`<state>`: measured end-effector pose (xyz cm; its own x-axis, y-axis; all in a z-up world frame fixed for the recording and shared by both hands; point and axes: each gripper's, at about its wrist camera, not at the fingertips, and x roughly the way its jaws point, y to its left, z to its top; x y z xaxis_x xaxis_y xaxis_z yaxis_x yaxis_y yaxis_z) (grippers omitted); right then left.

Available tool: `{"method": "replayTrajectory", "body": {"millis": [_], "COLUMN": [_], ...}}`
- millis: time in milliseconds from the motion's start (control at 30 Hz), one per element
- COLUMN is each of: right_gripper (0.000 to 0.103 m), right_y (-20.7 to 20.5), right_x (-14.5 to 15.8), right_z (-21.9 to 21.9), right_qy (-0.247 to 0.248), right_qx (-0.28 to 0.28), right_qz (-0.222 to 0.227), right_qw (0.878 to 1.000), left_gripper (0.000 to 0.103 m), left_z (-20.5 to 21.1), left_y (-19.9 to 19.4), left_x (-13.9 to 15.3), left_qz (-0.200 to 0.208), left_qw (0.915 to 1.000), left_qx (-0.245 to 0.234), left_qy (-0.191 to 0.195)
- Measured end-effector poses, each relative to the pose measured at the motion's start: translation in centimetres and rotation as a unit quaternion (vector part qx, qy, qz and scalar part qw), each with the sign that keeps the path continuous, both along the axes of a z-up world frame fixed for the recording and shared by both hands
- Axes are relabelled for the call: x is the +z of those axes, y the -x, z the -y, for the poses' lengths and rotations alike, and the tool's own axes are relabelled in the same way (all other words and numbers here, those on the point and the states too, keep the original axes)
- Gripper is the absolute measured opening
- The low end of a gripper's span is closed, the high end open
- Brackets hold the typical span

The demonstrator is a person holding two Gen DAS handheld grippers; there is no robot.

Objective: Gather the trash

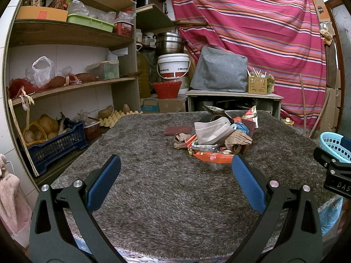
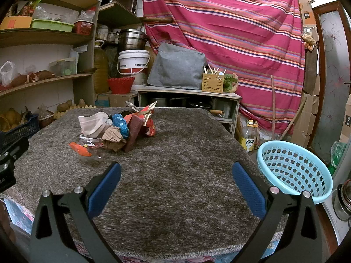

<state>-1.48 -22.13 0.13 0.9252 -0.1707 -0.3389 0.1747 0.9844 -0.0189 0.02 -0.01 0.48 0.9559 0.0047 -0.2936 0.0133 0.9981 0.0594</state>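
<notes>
Two grippers, left [image 1: 175, 166] and right [image 2: 175, 168], hover above the near part of a grey shaggy worktop [image 1: 166, 197], jaws spread wide and holding nothing. Trash [image 1: 216, 137] lies heaped toward the far middle of the worktop: a pale face mask [image 1: 211, 130], a crumpled brown paper [image 1: 238, 141], a blue wad [image 2: 120, 123], and an orange wrapper [image 1: 214, 156] at the near edge of the heap. Right of the worktop, beside its edge, sits a light-blue basket [image 2: 295, 171] with perforated walls. Behind hang a striped cloth [image 1: 252, 22] and shelves [image 1: 70, 32].
</notes>
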Motion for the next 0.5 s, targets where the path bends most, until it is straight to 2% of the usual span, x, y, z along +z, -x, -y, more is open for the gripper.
{"method": "replayTrajectory", "body": {"millis": [500], "right_gripper": [0.099], "right_y": [-0.04], "right_x": [0.44], "right_z": [-0.28], "right_qy": [-0.001], "right_qx": [0.000], "right_qz": [-0.002], "right_qw": [1.000], "left_gripper": [0.098], "left_z": [-0.02], "left_y": [-0.04], "left_x": [0.05], "left_qz": [-0.001], "left_qw": [1.0000], "left_qx": [0.000], "left_qy": [-0.001]}}
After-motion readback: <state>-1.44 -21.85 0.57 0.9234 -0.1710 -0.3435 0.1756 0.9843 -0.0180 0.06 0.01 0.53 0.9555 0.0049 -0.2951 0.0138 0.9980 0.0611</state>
